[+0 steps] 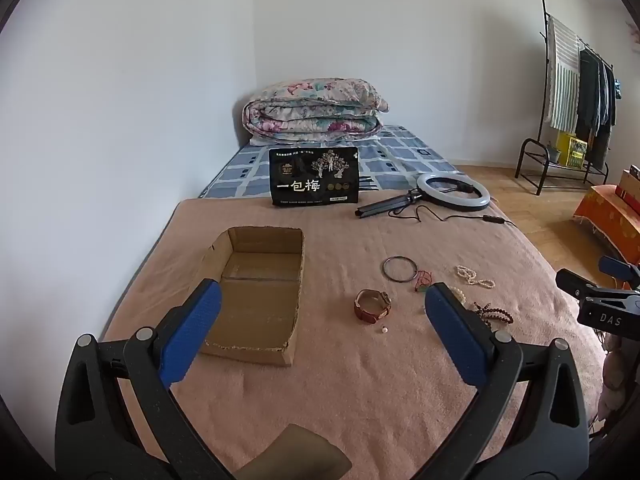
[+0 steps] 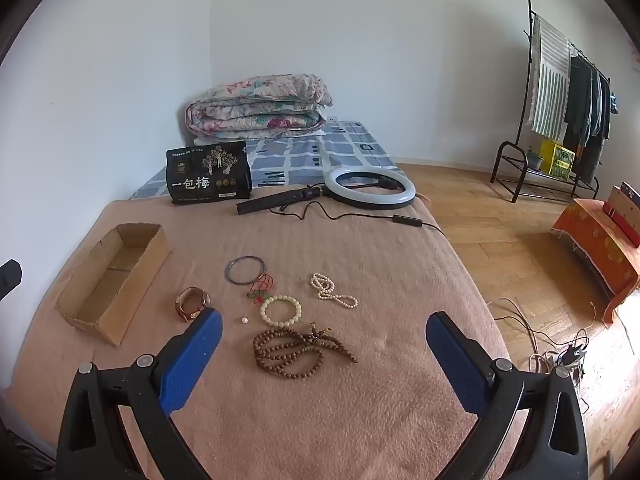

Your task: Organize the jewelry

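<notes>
An empty open cardboard box lies on the pink blanket at the left. Right of it lies the jewelry: a brown-strap watch, a dark bangle, a red-green cord charm, a white bead bracelet, a pearl strand, a brown bead necklace and a single loose pearl. My left gripper is open above the blanket between box and watch. My right gripper is open above the brown beads; it also shows at the right edge of the left wrist view.
A black snack bag and a ring light with stand and cable lie further back on the bed. A folded floral quilt sits at the head. A clothes rack, an orange-covered stand and floor cables are at the right.
</notes>
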Motion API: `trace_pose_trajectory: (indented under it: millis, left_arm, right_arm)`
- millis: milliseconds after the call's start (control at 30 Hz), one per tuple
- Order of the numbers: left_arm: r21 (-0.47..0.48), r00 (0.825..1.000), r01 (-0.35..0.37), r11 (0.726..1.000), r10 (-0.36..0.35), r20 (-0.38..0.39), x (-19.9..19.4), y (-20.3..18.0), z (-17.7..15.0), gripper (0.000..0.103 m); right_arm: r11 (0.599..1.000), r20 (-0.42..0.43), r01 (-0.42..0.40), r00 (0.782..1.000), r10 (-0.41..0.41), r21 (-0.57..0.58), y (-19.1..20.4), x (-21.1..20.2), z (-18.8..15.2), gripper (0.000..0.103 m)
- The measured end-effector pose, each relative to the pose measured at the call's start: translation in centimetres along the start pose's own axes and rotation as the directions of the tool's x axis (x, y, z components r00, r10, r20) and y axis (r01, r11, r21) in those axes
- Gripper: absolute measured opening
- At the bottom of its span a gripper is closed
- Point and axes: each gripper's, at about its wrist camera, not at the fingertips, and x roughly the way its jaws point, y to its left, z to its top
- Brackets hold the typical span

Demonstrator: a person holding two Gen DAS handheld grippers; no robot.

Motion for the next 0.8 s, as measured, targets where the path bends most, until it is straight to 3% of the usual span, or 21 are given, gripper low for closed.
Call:
trace_pose_trajectory:
  millis: [800]
  left_arm:
    - [-0.008, 1.0, 0.015, 1.0, -0.015, -0.015, 0.9, -0.5, 0.0, 0.103]
  right_arm:
    - [1.0, -0.001, 0.004, 1.0, -0.004, -0.001, -0.1, -0.2, -0.4, 0.103]
